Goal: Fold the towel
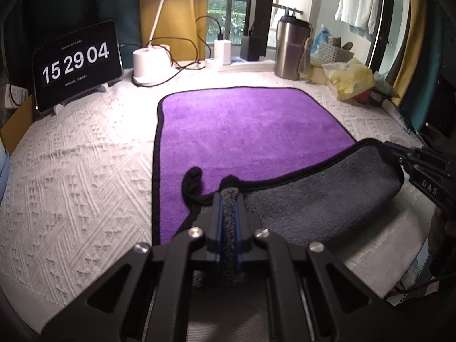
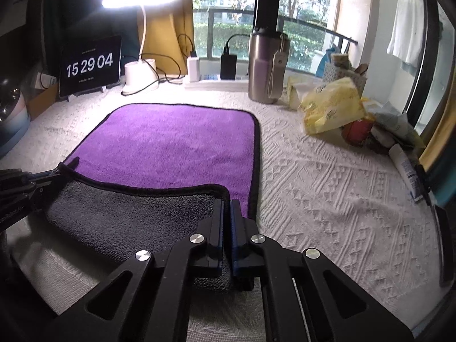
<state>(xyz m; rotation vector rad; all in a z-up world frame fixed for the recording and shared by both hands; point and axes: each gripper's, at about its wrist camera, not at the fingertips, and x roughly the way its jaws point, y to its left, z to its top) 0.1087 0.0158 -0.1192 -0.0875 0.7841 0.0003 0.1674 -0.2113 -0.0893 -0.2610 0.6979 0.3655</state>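
Here, left wrist view: the left gripper [image 1: 229, 196] has its jaws clenched on the towel [image 1: 242, 131]'s near corner, grey underside turned up over the counter [image 1: 71, 171]. Right wrist view: the right gripper [image 2: 227, 208] pinches the other near corner, so the raised edge can likely travel evenly toward the far hem.

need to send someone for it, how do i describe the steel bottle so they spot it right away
Look along the back of the white textured table cover, by the window. The steel bottle stands upright right of the black power bank, left of the yellow bag. It is the tallest thing there, the only metal one.
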